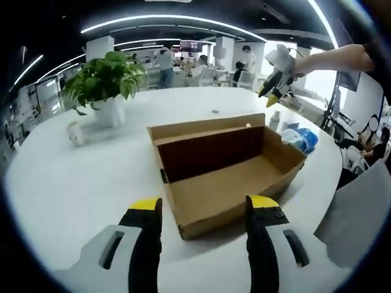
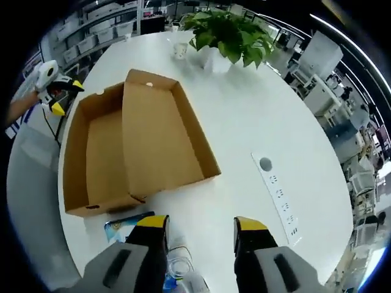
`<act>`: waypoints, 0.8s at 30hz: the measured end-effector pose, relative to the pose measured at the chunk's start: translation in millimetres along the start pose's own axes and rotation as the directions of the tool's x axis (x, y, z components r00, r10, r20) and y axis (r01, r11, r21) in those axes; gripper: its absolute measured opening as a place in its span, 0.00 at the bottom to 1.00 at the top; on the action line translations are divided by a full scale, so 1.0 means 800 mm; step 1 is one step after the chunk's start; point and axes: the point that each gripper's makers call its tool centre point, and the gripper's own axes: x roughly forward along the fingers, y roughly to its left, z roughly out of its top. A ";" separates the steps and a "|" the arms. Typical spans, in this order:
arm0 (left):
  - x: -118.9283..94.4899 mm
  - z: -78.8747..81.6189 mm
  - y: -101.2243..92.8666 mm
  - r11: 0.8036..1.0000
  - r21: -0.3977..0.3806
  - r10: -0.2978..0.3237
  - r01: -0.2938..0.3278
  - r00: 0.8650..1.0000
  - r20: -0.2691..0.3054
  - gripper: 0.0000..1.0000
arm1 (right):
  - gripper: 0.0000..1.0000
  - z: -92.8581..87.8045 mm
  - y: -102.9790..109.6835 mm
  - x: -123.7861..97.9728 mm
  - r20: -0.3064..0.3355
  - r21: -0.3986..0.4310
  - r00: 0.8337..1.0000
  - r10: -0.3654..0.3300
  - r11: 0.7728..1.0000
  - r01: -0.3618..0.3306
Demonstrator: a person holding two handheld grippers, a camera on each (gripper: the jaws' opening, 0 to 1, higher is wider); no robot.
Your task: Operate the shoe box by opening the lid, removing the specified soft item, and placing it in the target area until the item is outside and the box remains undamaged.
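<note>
The cardboard shoe box lies open on the white round table, its inside bare, with the lid folded back on the far side. My left gripper is open just short of the box's near wall, holding nothing. My right gripper hangs in the air beyond the box's far right corner. In the right gripper view the box and its lid lie ahead. The right gripper is open and empty above a blue and white soft pack. That pack lies on the table beside the box. My left gripper sits past the box.
A potted green plant stands at the table's far side with a small cup beside it. A socket strip is set into the tabletop. A clear plastic item lies under the right gripper. A grey chair stands at the table edge.
</note>
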 end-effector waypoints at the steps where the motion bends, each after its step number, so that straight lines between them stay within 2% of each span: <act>1: 0.001 -0.001 0.002 1.000 -0.001 0.009 -0.009 1.000 -0.001 0.50 | 0.37 0.002 0.000 0.001 0.006 0.015 1.000 -0.003 1.000 0.003; 6: 0.007 -0.008 0.014 0.999 -0.022 0.049 -0.049 0.999 -0.022 0.41 | 0.36 0.011 -0.004 0.009 0.039 0.106 0.999 -0.033 0.994 0.028; 12: 0.015 -0.019 0.028 0.992 -0.071 0.104 -0.108 0.993 -0.061 0.30 | 0.34 0.019 -0.003 0.016 0.067 0.203 0.997 -0.036 0.979 0.022; 15: 0.020 -0.026 0.035 0.984 -0.112 0.129 -0.138 0.989 -0.077 0.27 | 0.34 0.019 -0.001 0.022 0.070 0.274 0.997 -0.028 0.962 0.007; 20: 0.025 -0.032 0.039 0.975 -0.157 0.147 -0.160 0.985 -0.090 0.23 | 0.33 0.022 -0.001 0.028 0.087 0.345 0.995 -0.038 0.939 0.006; 24: 0.028 -0.030 0.040 0.971 -0.163 0.164 -0.177 0.982 -0.089 0.20 | 0.29 0.027 -0.003 0.033 0.105 0.405 0.993 -0.054 0.914 0.007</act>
